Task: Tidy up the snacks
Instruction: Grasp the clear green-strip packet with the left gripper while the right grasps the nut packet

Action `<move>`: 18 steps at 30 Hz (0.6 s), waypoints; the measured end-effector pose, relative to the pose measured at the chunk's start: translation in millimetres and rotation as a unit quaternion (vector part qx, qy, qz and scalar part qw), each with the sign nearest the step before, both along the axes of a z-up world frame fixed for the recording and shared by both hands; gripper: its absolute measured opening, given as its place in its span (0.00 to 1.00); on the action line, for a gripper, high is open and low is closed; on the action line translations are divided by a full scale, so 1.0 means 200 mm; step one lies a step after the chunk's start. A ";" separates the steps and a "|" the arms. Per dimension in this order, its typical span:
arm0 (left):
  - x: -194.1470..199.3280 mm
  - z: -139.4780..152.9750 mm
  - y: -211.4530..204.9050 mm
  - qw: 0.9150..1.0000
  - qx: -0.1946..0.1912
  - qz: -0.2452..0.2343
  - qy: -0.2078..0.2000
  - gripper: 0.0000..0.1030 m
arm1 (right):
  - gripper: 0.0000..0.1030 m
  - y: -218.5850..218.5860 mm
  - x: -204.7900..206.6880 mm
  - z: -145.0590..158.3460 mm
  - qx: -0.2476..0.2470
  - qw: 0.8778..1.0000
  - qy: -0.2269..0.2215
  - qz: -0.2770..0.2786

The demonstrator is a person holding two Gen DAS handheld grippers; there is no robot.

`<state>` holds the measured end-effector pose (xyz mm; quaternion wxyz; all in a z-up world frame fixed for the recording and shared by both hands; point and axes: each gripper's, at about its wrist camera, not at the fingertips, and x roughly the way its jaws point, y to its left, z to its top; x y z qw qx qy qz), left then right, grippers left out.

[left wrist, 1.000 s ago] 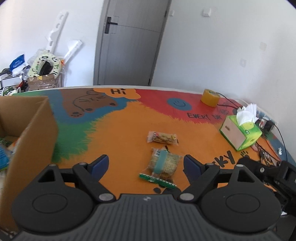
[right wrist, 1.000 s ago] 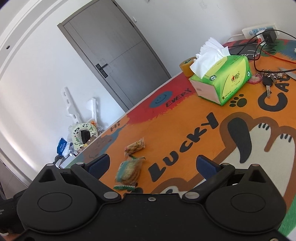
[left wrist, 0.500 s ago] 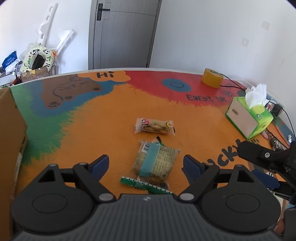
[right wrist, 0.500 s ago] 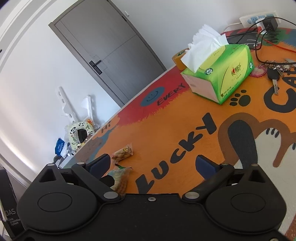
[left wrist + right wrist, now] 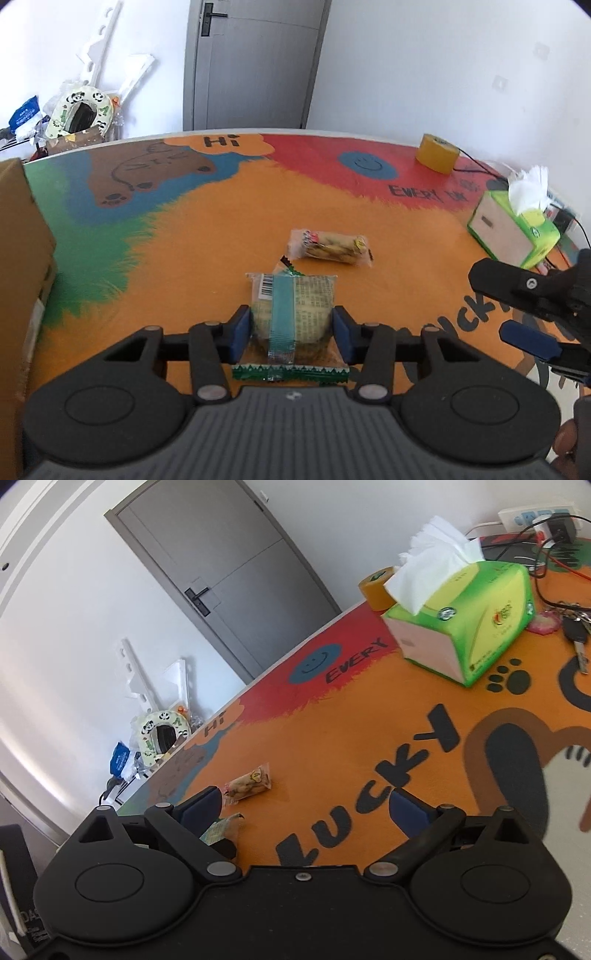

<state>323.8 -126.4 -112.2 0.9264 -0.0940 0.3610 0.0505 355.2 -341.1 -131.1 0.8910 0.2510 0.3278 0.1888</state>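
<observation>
A flat green-and-clear snack packet [image 5: 295, 310] lies on the orange part of the mat. My left gripper [image 5: 291, 328] is closing on it, with a blue pad against each long side of the packet. Just beyond it lies a small clear-wrapped snack [image 5: 330, 247]. In the right wrist view that small snack [image 5: 249, 782] sits just past the left fingertip, and a corner of the green packet [image 5: 218, 830] shows under that finger. My right gripper [image 5: 306, 805] stands wide open over the mat with nothing between its fingers. It also shows at the right edge of the left wrist view [image 5: 491, 302].
A cardboard box [image 5: 18, 258] stands at the left edge. A green tissue box [image 5: 465, 627], a yellow tape roll [image 5: 436, 157], keys [image 5: 576, 631] and cables lie at the far right. Clutter is stacked by the wall beyond the table's far-left corner.
My left gripper moved forward and down over the green packet, and its fingers drew in from wide open to the packet's sides. The right gripper drifted left towards the small snack, still open.
</observation>
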 end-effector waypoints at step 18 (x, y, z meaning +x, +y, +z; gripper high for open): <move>0.01 0.11 0.20 0.998 -0.012 0.044 -0.044 0.45 | 0.81 0.21 0.18 0.06 -0.018 0.999 -0.007 0.036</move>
